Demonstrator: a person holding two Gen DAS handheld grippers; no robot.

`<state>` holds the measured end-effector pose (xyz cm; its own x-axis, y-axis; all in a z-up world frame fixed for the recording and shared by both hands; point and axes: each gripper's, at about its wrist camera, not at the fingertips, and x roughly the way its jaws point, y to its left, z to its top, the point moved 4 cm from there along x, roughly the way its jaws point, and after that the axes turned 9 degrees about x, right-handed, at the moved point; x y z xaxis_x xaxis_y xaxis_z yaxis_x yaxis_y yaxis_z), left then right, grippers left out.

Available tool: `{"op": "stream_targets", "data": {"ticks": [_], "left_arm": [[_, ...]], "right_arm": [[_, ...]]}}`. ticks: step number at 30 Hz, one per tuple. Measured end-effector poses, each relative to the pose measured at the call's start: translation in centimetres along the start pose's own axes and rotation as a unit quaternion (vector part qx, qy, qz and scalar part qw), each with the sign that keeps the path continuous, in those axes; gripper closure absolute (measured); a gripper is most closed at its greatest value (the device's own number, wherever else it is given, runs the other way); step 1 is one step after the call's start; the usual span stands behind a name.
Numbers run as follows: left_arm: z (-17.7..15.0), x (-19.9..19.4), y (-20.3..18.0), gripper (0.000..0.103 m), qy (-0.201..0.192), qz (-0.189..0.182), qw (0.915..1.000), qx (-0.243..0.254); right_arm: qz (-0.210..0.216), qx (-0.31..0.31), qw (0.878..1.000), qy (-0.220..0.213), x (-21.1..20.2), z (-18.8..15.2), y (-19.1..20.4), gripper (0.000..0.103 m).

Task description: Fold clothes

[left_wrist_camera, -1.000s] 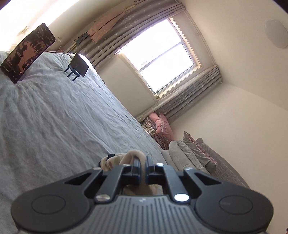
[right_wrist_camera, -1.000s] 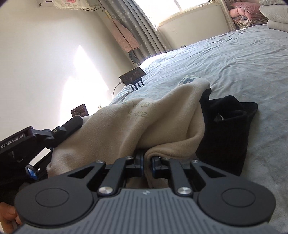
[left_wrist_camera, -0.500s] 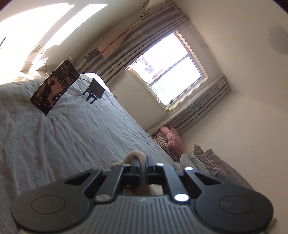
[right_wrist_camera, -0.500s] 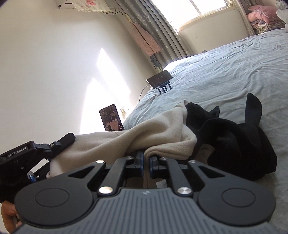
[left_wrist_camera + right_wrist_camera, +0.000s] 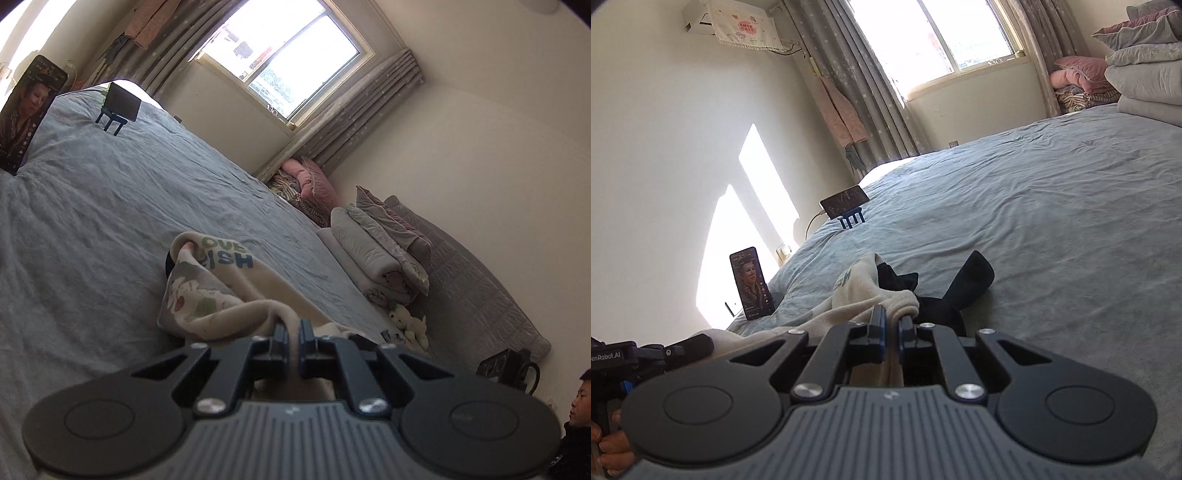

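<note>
Now both tools clamped on cream garment [image 5: 221,295] — left tool [image 5: 291,334], right tool [image 5: 892,319] — black garment [image 5: 945,291] beside.

- You're in a home bedroom: a wide bed [image 5: 1052,229] under a grey-blue sheet fills the room.
- Folded quilts [image 5: 373,251] and pillows are stacked beside it.
- Grey curtains [image 5: 846,74] frame a sunlit window [image 5: 291,62].

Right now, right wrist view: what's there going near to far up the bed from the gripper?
right gripper shut on the cream garment → black garment → phone on blue stand → window
</note>
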<state>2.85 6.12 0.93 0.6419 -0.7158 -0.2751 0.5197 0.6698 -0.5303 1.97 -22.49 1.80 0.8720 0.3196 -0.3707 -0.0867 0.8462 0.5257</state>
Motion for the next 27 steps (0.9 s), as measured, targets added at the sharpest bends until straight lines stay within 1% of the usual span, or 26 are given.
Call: {"op": "stream_targets", "data": {"ticks": [4, 6, 11, 13, 14, 19, 23, 27], "left_arm": [[-1.7, 1.1, -1.9, 0.098, 0.049, -0.021, 0.9978, 0.04], [-2.7, 1.3, -2.6, 0.098, 0.07, -0.033, 0.9957, 0.05], [-5.6, 2.1, -4.3, 0.098, 0.131, -0.06, 0.9858, 0.087], [-6.8, 2.6, -4.8, 0.098, 0.159, -0.067, 0.9801, 0.099], [-7.6, 3.0, -5.1, 0.098, 0.178, -0.067, 0.9759, 0.107], [-10.1, 4.8, -4.9, 0.098, 0.246, -0.052, 0.9614, 0.112], [-10.9, 5.2, -4.1, 0.097, 0.269, -0.044, 0.9562, 0.107], [-11.5, 5.3, -3.5, 0.097, 0.285, -0.044, 0.9524, 0.1]], "right_arm": [[-0.013, -0.016, 1.0, -0.001, -2.3, 0.1, -1.1, 0.094], [-0.021, -0.03, 0.999, 0.001, -3.3, 0.0, -1.4, 0.094], [-0.049, -0.058, 0.997, 0.029, -5.4, -1.0, -2.5, 0.094], [-0.067, -0.07, 0.994, 0.049, -5.7, -1.7, -3.1, 0.094], [-0.073, -0.075, 0.993, 0.06, -5.6, -2.1, -3.3, 0.094], [-0.109, -0.09, 0.981, 0.13, -4.2, -4.4, -5.5, 0.094], [-0.129, -0.089, 0.972, 0.176, -2.7, -6.0, -7.4, 0.094], [-0.142, -0.089, 0.964, 0.207, -1.4, -7.2, -8.3, 0.094]]}}
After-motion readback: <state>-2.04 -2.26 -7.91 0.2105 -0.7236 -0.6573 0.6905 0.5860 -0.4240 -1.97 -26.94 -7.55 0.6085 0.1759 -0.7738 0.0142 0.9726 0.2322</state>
